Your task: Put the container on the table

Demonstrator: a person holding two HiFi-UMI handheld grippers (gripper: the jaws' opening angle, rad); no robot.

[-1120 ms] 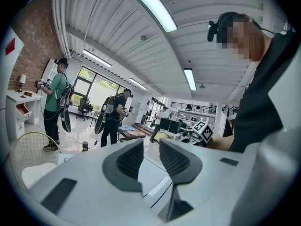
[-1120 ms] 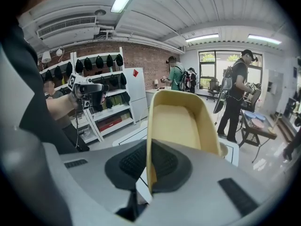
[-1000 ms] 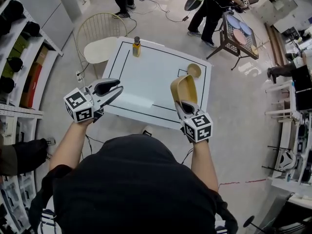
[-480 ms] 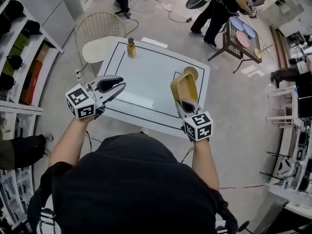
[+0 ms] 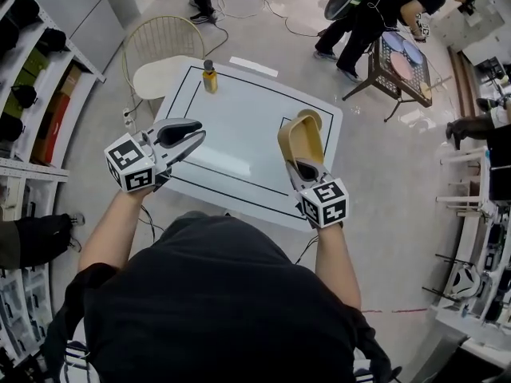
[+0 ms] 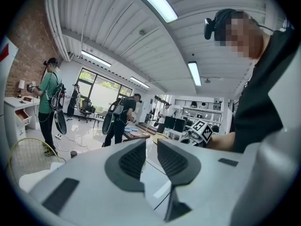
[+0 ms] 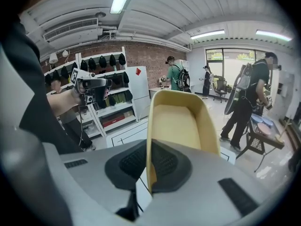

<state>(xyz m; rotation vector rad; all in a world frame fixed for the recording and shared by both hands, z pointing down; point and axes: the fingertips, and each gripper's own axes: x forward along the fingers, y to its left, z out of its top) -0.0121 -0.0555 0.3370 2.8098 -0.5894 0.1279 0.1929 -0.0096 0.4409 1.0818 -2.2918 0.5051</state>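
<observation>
Head view looks steeply down on a white rectangular table with a black outline [image 5: 239, 126]. The right gripper [image 5: 306, 168] sits at about 3 o'clock of the tabletop. It holds a tan, oblong plastic container with rounded ends [image 5: 299, 138], whose hollow side faces up toward the camera. The container reaches from the jaws toward 12 o'clock, over the table's right-hand part. Whether it touches the surface cannot be told from here.

At its far tip, a small round tan dish [image 5: 311, 117] lies on the table, partly hidden behind it.

Right gripper view shows the right gripper [image 7: 149, 161] with its jaws clamped on one thin side wall of the container [image 7: 181, 121], one dark ribbed pad on each face of that wall.

The left gripper [image 5: 192, 136] hangs over the table's edge at about 9 o'clock. In the left gripper view, the left gripper [image 6: 151, 157] has its jaws a narrow gap apart, with nothing between them.

A small bottle of yellow liquid with a dark cap [image 5: 209, 78] stands upright near the table's 11 o'clock corner. Just beyond that corner is a cream chair with a wire back [image 5: 156, 74]. Well beyond the table at 1 o'clock, a person in dark clothes [image 5: 363, 18] stands.
</observation>
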